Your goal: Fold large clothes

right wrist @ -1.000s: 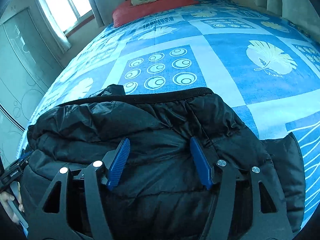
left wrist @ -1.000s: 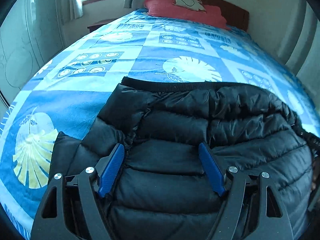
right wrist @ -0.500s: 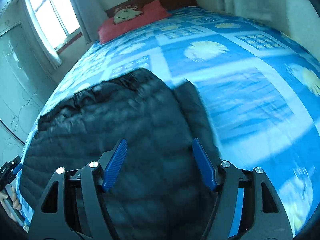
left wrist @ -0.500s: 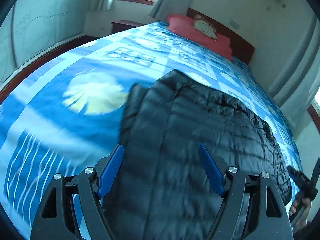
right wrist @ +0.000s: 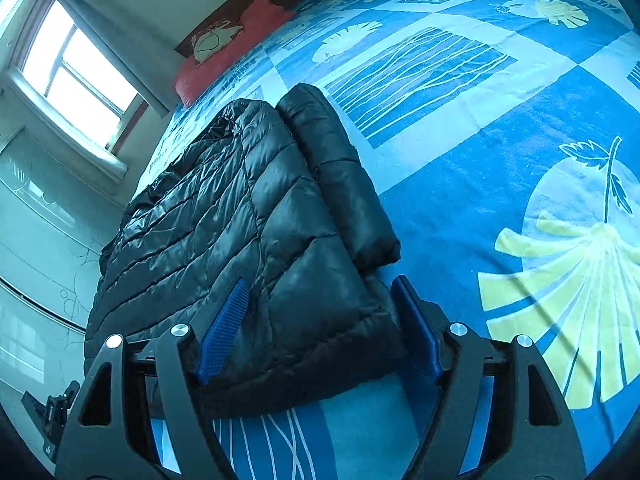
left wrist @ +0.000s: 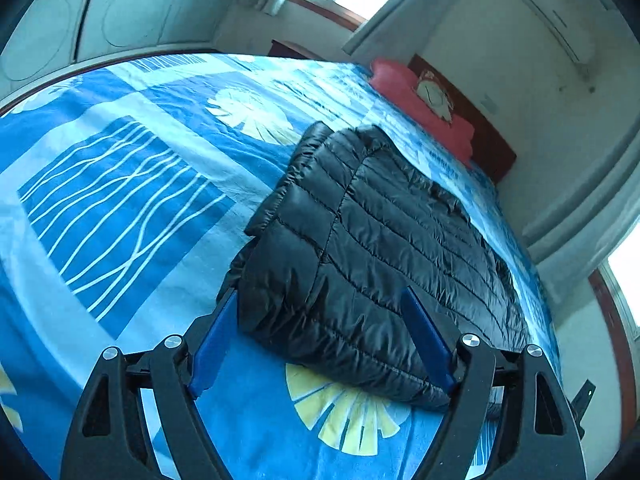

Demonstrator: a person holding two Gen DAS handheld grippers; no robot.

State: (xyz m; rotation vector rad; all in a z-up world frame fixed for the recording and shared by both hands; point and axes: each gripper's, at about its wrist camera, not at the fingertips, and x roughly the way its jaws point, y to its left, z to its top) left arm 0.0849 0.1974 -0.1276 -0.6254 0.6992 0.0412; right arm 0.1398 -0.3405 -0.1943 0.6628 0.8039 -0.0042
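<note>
- Left tool [left wrist: 324, 344]: jaws wide and opening, blue pads [left wrist: 426, 340] straddling the near corner of the jacket [left wrist: 384, 240]; left pad beside the jacket's edge, right pad over its quilted top, no squeeze on the fabric visible.
- Right tool [right wrist: 320, 328]: jaws wide and opening, pads [right wrist: 224, 328] either side of the jacket's [right wrist: 224, 216] near corner; left pad over the quilted top, right pad just beside the outer edge, no clamping visible.
- Jacket: one, black, quilted, folded into a long bundle, lying flat on the bed [left wrist: 120, 208], running away from both tools toward the pillow [left wrist: 420, 108].
- Sleeve [right wrist: 340, 176]: one visible, folded along the jacket's outer side in the right wrist view, its end resting on the bedspread just ahead of the right tool's right pad.
- Bed: one, covered in a blue patterned spread [right wrist: 500, 120] with yellow leaf prints.
- Pillow: one, red, at the head of the bed against a dark wooden headboard [left wrist: 488, 140].
- Part of the opposite tool at the lower edge of each view: [left wrist: 582, 394] and [right wrist: 52, 408].
</note>
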